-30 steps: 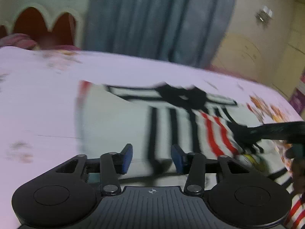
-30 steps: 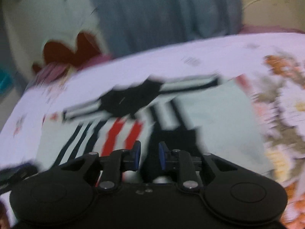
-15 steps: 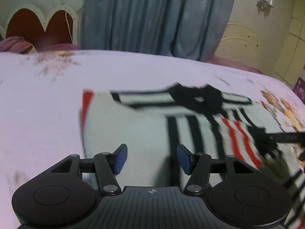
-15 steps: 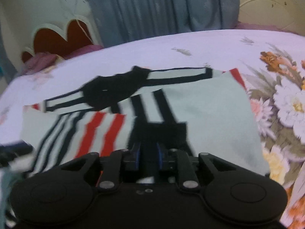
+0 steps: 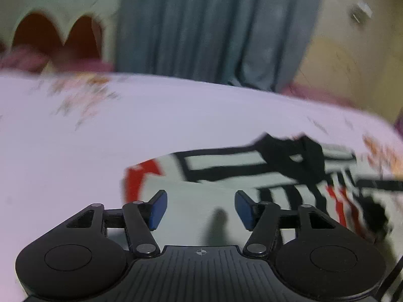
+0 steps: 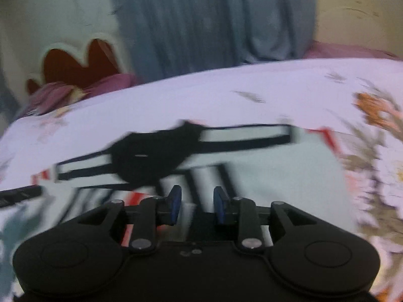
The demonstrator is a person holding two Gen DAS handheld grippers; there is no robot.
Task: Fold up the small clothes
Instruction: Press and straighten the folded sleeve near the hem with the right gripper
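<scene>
Two sets of fingers (image 5: 199,210) (image 6: 197,207), both spread and just opening, empty above the flat striped shirt (image 5: 221,198).

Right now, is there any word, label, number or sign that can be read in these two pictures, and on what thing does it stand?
No readable text.
Left hand-held gripper: a small round cross mark on the body, no letters.
Striped garment: black and red stripes only; a pale mark on its black collar is too blurred to read.
Bedsheet: flower print, no words.
</scene>
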